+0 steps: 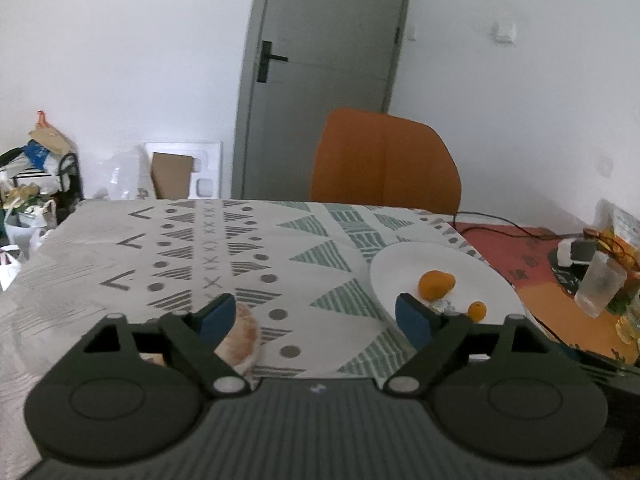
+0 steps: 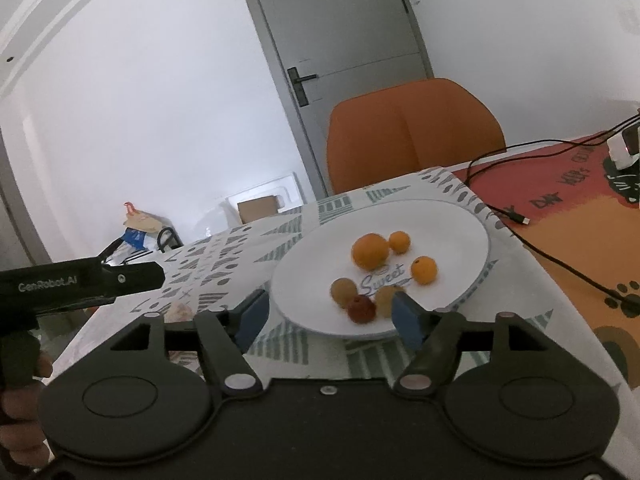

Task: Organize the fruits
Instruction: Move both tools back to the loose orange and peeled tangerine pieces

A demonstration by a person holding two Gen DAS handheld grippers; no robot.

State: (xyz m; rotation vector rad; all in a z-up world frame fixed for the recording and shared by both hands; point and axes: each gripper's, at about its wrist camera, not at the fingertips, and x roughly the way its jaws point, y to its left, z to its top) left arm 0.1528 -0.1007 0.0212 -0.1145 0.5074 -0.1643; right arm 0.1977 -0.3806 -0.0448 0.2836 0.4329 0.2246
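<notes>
A dining table covered by a white tablecloth (image 1: 120, 248) printed with grey and green triangles is seen from two handheld grippers. On it a round white ceramic plate (image 2: 460, 224) is set near the table's right side, beside an orange-and-red printed mat (image 2: 560, 216) crossed by a black cable (image 2: 560, 264).

Six fruits are gathered on the plate in the right wrist view: a large round orange (image 2: 370, 251), two smaller oranges (image 2: 399, 241) (image 2: 424, 269), two pale tan round fruits (image 2: 343, 291) (image 2: 386, 298) and one small dark red fruit (image 2: 361, 309). They lie close together around the blue word printed on the plate, which suggests the plate serves as the collecting place.

One fruit is left off the plate: a pale peach-coloured round fruit (image 1: 240, 334) with an orange blush, resting on the cloth well apart from the plate, towards the left.

The left gripper (image 1: 316, 320) is held low over the cloth with its blue-padded fingers spread wide. The peach-coloured fruit lies just beside its left finger, partly hidden behind it, and is not enclosed. This placement is judged to be an approach for a grasp.

The right gripper (image 2: 328, 314) is held with its fingers wide apart and nothing between them, aimed at the near rim of the plate.

An orange chair (image 1: 384, 164) and a grey door (image 1: 320, 60) are seen beyond the table.
</notes>
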